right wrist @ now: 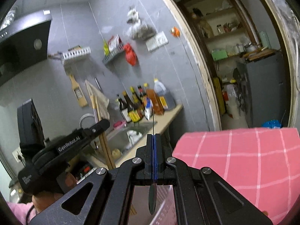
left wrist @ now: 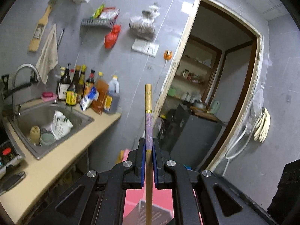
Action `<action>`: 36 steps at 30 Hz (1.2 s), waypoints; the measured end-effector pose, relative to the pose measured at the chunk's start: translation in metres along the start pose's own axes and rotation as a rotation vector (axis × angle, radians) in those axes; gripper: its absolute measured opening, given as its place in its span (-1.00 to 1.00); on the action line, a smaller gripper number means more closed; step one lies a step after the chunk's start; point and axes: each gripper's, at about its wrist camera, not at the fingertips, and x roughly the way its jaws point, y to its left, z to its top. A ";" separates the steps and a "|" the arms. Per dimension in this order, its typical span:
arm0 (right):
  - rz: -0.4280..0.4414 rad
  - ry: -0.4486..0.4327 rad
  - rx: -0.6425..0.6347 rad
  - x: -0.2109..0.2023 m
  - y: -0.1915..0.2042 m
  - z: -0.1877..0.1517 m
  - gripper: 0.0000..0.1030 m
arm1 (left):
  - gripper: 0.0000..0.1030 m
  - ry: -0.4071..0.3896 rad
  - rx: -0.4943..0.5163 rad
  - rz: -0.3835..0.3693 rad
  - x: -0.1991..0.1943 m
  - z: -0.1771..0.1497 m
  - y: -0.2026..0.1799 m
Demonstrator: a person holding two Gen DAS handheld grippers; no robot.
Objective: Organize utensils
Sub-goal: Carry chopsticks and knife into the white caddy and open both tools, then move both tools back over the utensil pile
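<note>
Chopsticks (left wrist: 148, 116) clamped mid-shaft in left hand-held gripper (left wrist: 149, 150): light, stiff, slippery; thin metal utensil (right wrist: 153, 196) pinched edge-on in right hand-held gripper (right wrist: 153, 140)

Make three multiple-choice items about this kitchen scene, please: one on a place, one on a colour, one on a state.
1. Where does the white basket lie?
A. in the sink
B. on a wall shelf
C. on the floor

2. What colour is the bag hanging under the grey shelf?
A. green
B. red
C. blue

3. What does the left gripper do?
A. stands open, empty
B. clamps chopsticks
C. clamps a bottle

Key: 1 A, the basket sits inside the basin; 2 B, the bag is bright red; 3 B, the pads press the sticks.
</note>
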 end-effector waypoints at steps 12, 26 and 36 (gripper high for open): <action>-0.010 0.154 0.008 0.018 0.001 -0.029 -0.95 | -0.86 0.194 0.002 -0.076 0.004 -0.020 0.018; -0.192 0.035 0.070 -0.069 -0.028 -0.025 0.51 | 0.22 0.236 -0.019 -0.123 -0.021 -0.027 0.018; -0.412 0.092 0.192 -0.142 -0.100 -0.043 0.95 | 0.90 0.239 0.171 -0.251 -0.044 -0.044 -0.066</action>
